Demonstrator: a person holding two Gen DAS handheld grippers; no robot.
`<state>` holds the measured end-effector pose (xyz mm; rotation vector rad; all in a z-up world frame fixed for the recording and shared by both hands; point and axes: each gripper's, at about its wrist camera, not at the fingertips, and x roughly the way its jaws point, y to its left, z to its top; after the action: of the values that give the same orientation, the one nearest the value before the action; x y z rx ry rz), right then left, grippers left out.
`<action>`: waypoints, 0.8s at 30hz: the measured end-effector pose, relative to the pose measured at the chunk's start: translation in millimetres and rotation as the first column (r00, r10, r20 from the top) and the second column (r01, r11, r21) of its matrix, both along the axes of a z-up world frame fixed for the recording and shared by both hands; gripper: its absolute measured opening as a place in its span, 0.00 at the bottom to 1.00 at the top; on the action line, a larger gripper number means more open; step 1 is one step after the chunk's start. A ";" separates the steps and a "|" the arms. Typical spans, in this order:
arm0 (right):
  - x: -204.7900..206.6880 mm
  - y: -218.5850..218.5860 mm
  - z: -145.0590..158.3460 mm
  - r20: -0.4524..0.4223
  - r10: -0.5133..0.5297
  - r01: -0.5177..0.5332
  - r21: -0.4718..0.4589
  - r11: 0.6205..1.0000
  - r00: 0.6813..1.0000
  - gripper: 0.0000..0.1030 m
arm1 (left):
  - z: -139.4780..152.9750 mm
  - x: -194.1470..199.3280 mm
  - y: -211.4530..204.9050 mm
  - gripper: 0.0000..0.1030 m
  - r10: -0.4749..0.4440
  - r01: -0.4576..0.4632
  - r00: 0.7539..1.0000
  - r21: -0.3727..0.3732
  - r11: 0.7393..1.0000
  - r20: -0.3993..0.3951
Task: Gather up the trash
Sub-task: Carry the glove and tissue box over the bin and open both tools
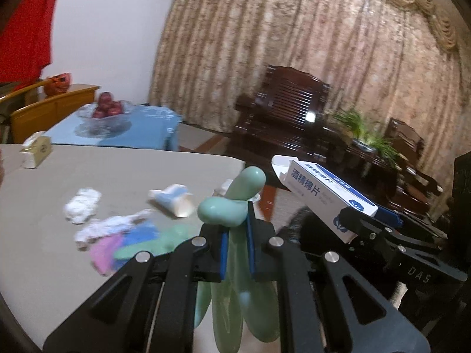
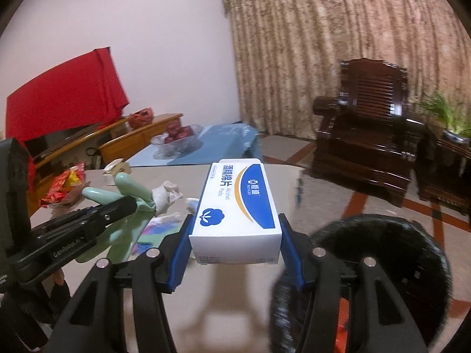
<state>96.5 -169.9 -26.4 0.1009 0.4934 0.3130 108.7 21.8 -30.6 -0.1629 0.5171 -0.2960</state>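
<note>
Both tools loaded: my left tool (image 1: 235,244) clamps green glove (image 1: 232,203), right tool (image 2: 235,247) grips alcohol-pad box (image 2: 235,206) long axis fwd, black bin (image 2: 382,264) nearer right, below-right off worktop (image 1: 44,250).

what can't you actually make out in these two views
- Bin: right wrist view shows only a blurred dark ring behind the right gripper; its inside is unreadable.
- Green glove: left wrist view, its lower part is hidden by the left gripper.
- Box: small print too tiny; contents unseen.
- Table scraps: blurred.
</note>
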 end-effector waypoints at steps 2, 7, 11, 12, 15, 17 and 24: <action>-8.4 -19.7 -1.0 -0.002 -0.043 0.043 -0.001 0.999 0.999 0.53 | -2.5 0.0 -19.2 0.09 -0.042 0.042 0.999 0.000 0.999 -0.002; -27.9 -66.0 -5.0 -0.008 -0.141 0.140 -0.010 0.990 0.990 0.53 | -7.9 2.3 -67.4 0.09 -0.133 0.133 0.991 0.008 0.991 -0.001; -41.4 -97.1 -12.1 -0.018 -0.210 0.210 -0.029 0.977 0.977 0.53 | -13.7 9.9 -99.3 0.09 -0.186 0.186 0.983 0.006 0.983 -0.006; -44.0 -106.8 -15.2 -0.026 -0.230 0.229 -0.036 0.973 0.973 0.53 | -14.8 11.3 -105.7 0.09 -0.195 0.195 0.981 0.006 0.981 -0.006; -46.7 -123.9 -22.4 -0.041 -0.266 0.264 -0.050 0.963 0.963 0.53 | -19.2 18.6 -130.6 0.09 -0.226 0.226 0.974 0.002 0.974 -0.011; -47.4 -135.6 -30.0 -0.058 -0.289 0.286 -0.060 0.956 0.955 0.53 | -24.2 25.8 -148.6 0.09 -0.247 0.247 0.969 -0.005 0.969 -0.025; -48.0 -161.5 -57.3 -0.116 -0.338 0.331 -0.075 0.941 0.934 0.54 | -43.7 43.7 -200.6 0.11 -0.317 0.317 0.946 -0.018 0.948 -0.073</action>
<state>48.5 -331.4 -83.7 0.1505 0.6006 -0.0424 152.3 -178.9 -74.3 -0.0965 0.6179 -0.6082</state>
